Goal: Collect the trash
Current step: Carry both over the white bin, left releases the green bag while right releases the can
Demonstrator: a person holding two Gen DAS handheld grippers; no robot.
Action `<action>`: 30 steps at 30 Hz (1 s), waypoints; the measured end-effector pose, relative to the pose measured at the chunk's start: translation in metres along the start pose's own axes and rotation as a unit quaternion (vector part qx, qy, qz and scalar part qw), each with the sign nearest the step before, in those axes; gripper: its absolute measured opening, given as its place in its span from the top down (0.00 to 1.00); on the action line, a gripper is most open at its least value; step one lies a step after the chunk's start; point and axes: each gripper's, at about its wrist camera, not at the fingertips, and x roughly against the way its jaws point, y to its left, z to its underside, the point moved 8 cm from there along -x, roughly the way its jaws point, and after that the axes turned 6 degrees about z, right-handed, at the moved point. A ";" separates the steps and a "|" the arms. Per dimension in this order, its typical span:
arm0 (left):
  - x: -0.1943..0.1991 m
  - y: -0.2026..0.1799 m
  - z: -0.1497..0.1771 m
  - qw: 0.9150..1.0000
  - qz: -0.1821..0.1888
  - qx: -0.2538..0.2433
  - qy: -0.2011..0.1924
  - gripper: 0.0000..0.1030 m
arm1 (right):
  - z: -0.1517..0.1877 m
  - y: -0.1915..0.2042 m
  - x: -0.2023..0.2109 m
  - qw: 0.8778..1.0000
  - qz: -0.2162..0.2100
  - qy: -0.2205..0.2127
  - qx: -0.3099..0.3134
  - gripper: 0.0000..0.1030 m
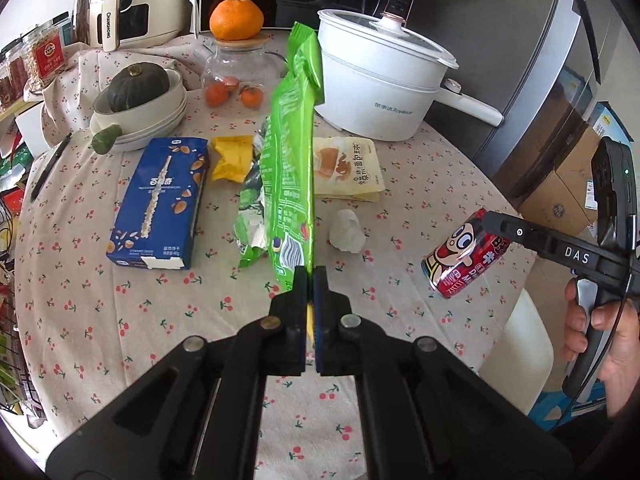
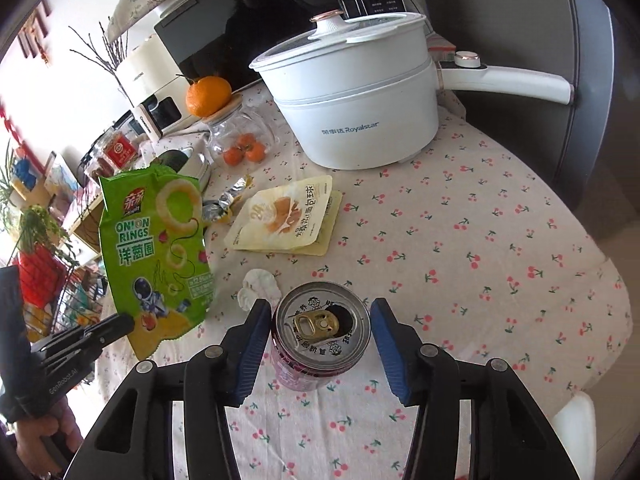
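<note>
My left gripper (image 1: 311,280) is shut on the bottom edge of a green onion-rings bag (image 1: 294,168) and holds it upright above the table; the bag also shows in the right wrist view (image 2: 156,256). My right gripper (image 2: 320,320) holds a red opened drink can (image 2: 322,336) between its blue pads, lifted off the table and tilted; the can also shows in the left wrist view (image 1: 464,260). On the cherry-print tablecloth (image 1: 420,184) lie a yellow wrapper (image 1: 232,158), a crumpled green-silver wrapper (image 1: 250,216), a white tissue wad (image 1: 347,232), a beige bread pouch (image 1: 347,168) and a blue snack box (image 1: 160,204).
A white Royalstar pot (image 1: 376,84) with a long handle stands at the back right. A glass jar (image 1: 236,68) topped with an orange, stacked bowls (image 1: 140,108) holding a squash, and a pen (image 1: 50,168) sit behind and left. Appliances line the back; the table edge curves at right.
</note>
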 end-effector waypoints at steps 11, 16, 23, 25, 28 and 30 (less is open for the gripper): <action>0.013 -0.052 0.025 0.997 0.069 -0.017 0.009 0.97 | 0.025 -0.044 0.053 0.999 0.042 0.009 -0.006 0.49; 0.015 -0.079 0.030 0.994 0.106 -0.030 0.015 0.97 | 0.034 -0.065 0.070 0.998 0.055 0.010 -0.020 0.49; 0.021 -0.125 0.034 0.987 0.150 -0.063 0.015 0.97 | 0.051 -0.090 0.093 0.997 0.068 0.010 -0.031 0.49; 0.021 -0.139 0.037 0.984 0.161 -0.074 0.018 0.97 | 0.056 -0.097 0.098 0.997 0.068 0.012 -0.037 0.49; 0.017 -0.159 0.041 0.980 0.176 -0.091 0.024 0.97 | 0.063 -0.107 0.106 0.996 0.080 0.011 -0.036 0.49; 0.014 -0.172 0.045 0.977 0.186 -0.100 0.029 0.97 | 0.068 -0.116 0.111 0.995 0.088 0.013 -0.041 0.49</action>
